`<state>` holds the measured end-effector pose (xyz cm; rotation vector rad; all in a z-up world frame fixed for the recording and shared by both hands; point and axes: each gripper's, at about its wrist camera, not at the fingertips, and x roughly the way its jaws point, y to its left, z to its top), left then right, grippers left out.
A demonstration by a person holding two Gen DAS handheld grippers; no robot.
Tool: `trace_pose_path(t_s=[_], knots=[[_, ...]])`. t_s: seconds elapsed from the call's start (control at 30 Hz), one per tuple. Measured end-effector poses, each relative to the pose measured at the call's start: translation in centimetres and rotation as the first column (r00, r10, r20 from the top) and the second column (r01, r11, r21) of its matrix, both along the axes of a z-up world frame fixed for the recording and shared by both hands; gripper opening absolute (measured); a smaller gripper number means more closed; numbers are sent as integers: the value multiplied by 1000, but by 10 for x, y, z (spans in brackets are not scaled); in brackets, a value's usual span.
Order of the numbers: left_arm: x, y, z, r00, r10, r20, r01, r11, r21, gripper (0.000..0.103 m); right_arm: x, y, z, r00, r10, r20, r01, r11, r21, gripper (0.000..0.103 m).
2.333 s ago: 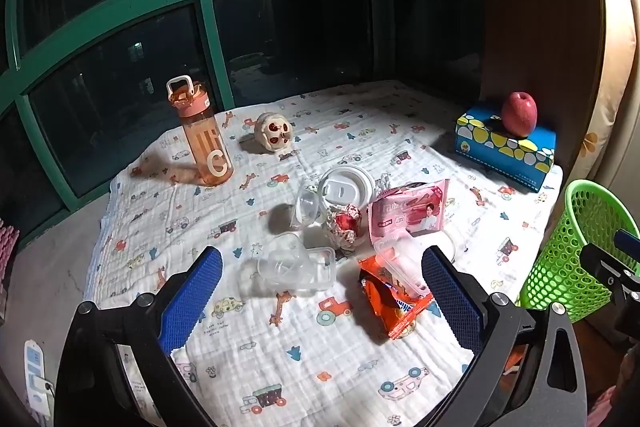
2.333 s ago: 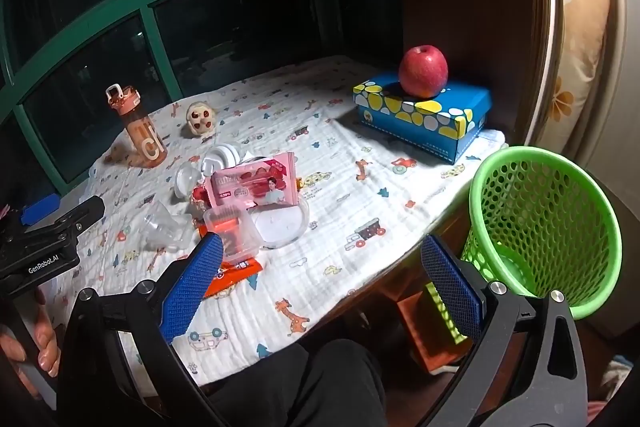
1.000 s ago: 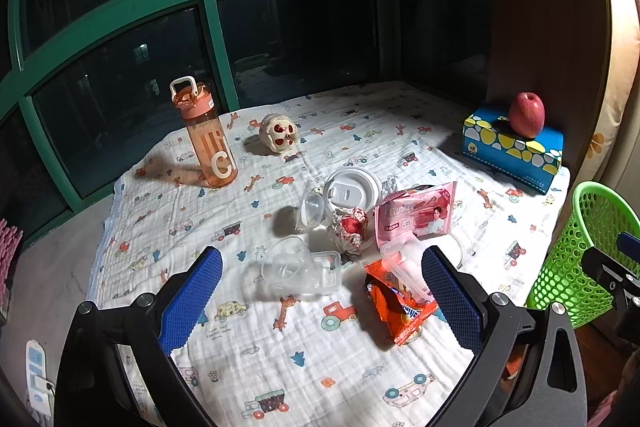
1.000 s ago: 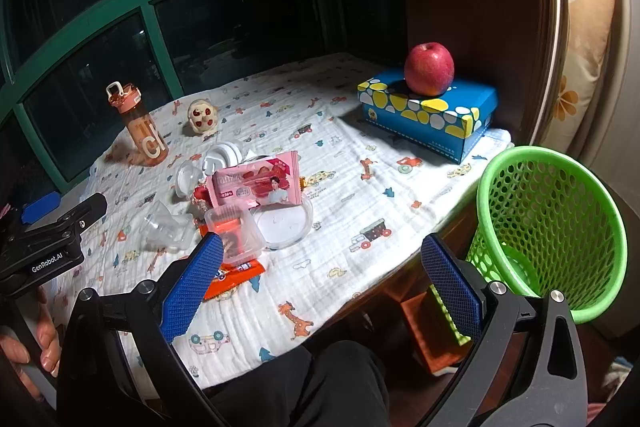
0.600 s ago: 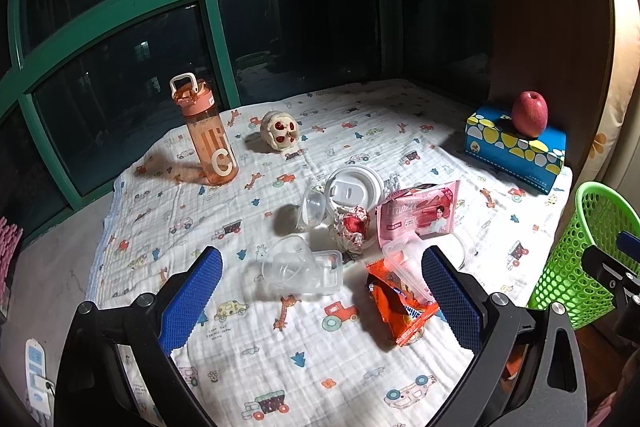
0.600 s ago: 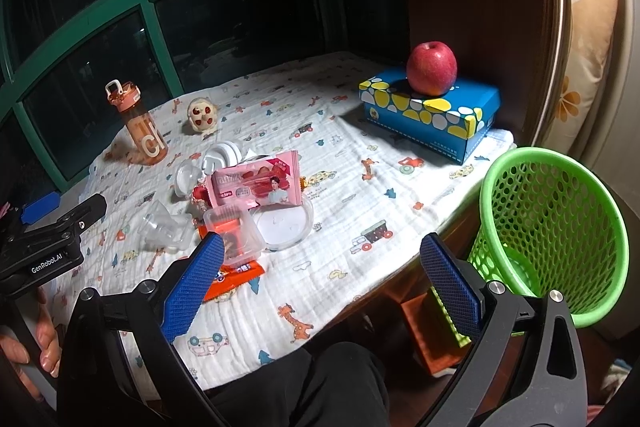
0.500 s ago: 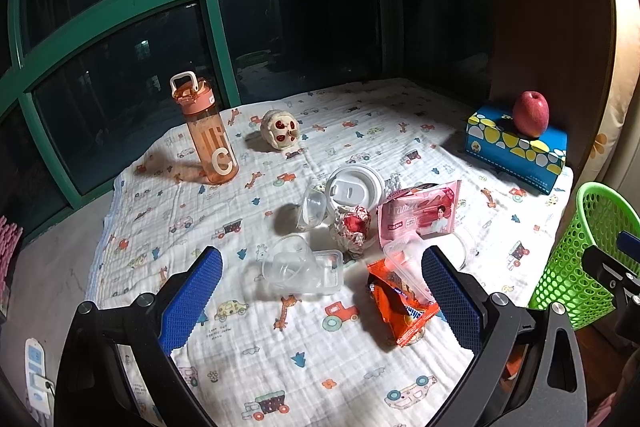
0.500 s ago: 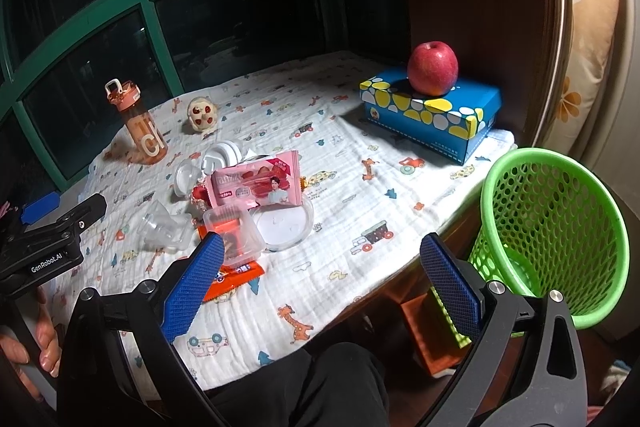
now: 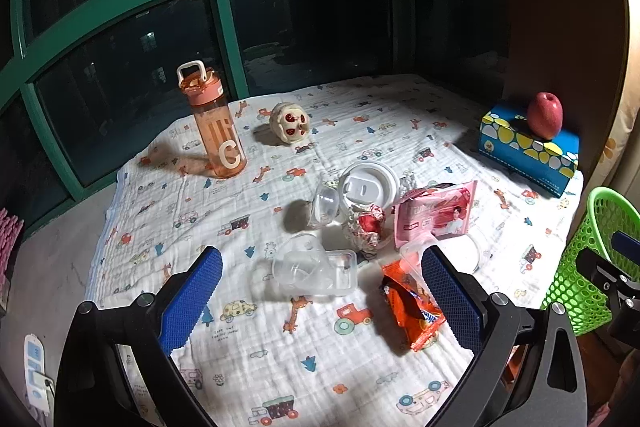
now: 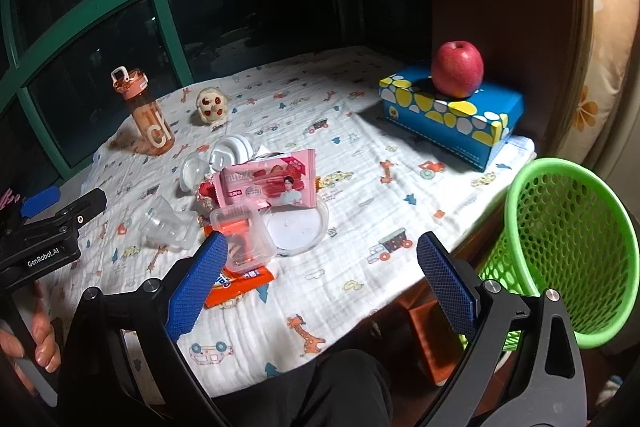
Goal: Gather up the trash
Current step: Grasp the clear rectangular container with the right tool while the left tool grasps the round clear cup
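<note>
Trash (image 10: pixel 256 211) lies on the cloth beyond both grippers' spread, empty fingers (image 10: pixel 198 285).

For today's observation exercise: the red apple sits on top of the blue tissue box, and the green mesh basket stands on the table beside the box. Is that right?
One detail is wrong. The green mesh basket stands off the table's edge, lower down, not on it, as the right wrist view shows. The red apple does sit on top of the blue tissue box.

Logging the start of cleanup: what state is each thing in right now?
Left tool: open, empty.
Right tool: closing, nothing between its jaws.
Bottle: upright, capped.
Apple: on the box.
Basket: upright beside the table.
Orange wrapper: lying flat.
</note>
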<state>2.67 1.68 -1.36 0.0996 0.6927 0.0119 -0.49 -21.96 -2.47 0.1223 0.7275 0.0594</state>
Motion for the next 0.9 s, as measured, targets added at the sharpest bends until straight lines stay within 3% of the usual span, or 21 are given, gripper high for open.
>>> trace_pose_path(t_s=[0.47, 0.9], knots=[[20, 37, -10, 996, 83, -37, -84, 996, -10, 97, 34, 26, -24, 992, 107, -63, -107, 994, 2, 93], [35, 67, -32, 989, 109, -95, -114, 993, -43, 97, 79, 63, -66, 944, 293, -150, -289, 956, 45, 84]])
